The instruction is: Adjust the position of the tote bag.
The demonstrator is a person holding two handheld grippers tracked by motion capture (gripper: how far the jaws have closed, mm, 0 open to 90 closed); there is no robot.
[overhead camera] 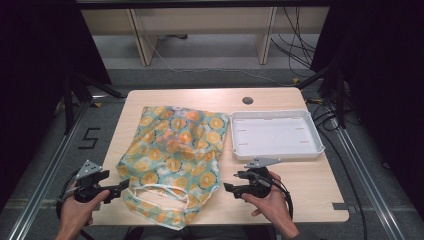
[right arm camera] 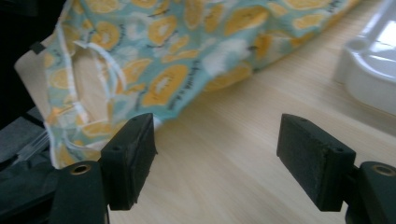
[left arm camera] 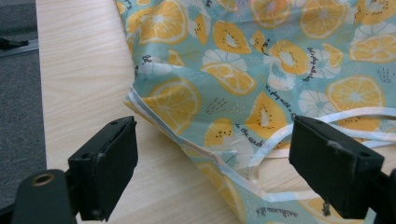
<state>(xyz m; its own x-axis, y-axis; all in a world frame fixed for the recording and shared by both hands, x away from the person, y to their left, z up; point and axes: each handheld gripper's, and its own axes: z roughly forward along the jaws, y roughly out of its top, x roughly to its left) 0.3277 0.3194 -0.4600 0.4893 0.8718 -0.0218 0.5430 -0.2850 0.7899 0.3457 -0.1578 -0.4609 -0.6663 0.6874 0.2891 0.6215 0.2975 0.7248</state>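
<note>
Fruit-print bag [overhead camera: 172, 160] lies flat on tabletop [overhead camera: 300, 185], left of centre. Long axis runs near-to-far, tilted slightly right at the far end; mouth and white handles [overhead camera: 150, 192] point toward the person. White tray [overhead camera: 276, 134] sits just right of it, apart. Left gripper [overhead camera: 125, 186] released, jaws wide, at the bag's near-left corner. Right gripper [overhead camera: 227, 188] released, near the bag's right edge.

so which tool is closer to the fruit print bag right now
The left tool: its open jaws reach the near left edge of the teal, orange-slice-printed fabric bag. The right tool, also open, sits over bare wooden table, a gap from the bag.
</note>
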